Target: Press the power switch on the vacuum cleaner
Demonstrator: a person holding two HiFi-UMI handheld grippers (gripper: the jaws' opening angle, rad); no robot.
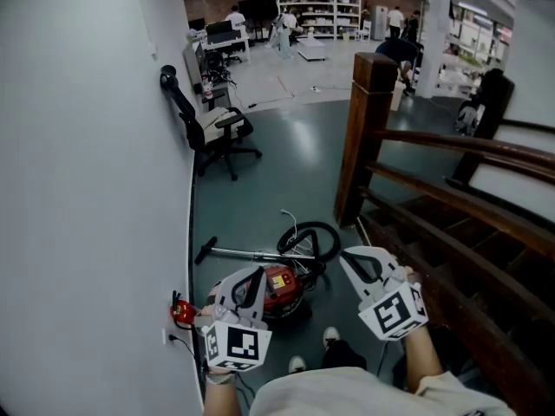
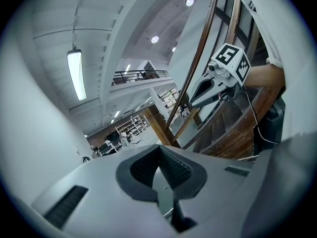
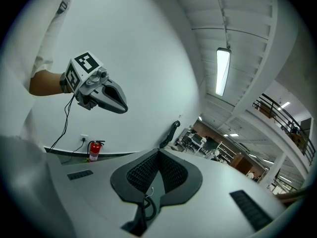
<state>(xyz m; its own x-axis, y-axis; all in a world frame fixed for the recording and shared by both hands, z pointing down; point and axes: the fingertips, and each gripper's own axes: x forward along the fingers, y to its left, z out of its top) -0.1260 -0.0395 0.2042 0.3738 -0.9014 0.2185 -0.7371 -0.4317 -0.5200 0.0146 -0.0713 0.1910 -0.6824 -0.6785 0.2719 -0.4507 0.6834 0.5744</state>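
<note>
The person stands over the machine with both forearms held out in front, elbows bent, each gripper pointing forward and a little downward, side by side but apart. The left gripper (image 1: pixel 257 274) hangs just above the vacuum cleaner (image 1: pixel 282 286) without touching it. Its white plastic jaws are drawn together so the tips meet, with nothing between them. The right gripper (image 1: pixel 349 256) is held off to the side of the machine, over bare floor (image 1: pixel 277 172), and its jaws are also closed tip to tip and empty. Each jaw is lined with a dark pad (image 2: pixel 146 168) covered in a fine ribbed grid. At the back of each tool sits a cube (image 1: pixel 395 310) faced with black-and-white square markers.

The vacuum cleaner lies on the smooth grey-green floor close to the person's feet. It is a squat, rounded canister with a glossy red shell and dark trim. A black hose (image 1: pixel 323 232) curls away from it in a loop, and a thin metal wand (image 1: pixel 247 253) lies flat toward the wall (image 1: pixel 87 189). I cannot pick out the power switch from here. A small red fire extinguisher (image 1: pixel 180 312) stands at the wall's foot. On the right is a chunky dark-wood newel post (image 1: pixel 368 128) with polished handrails (image 1: pixel 486 150).
</note>
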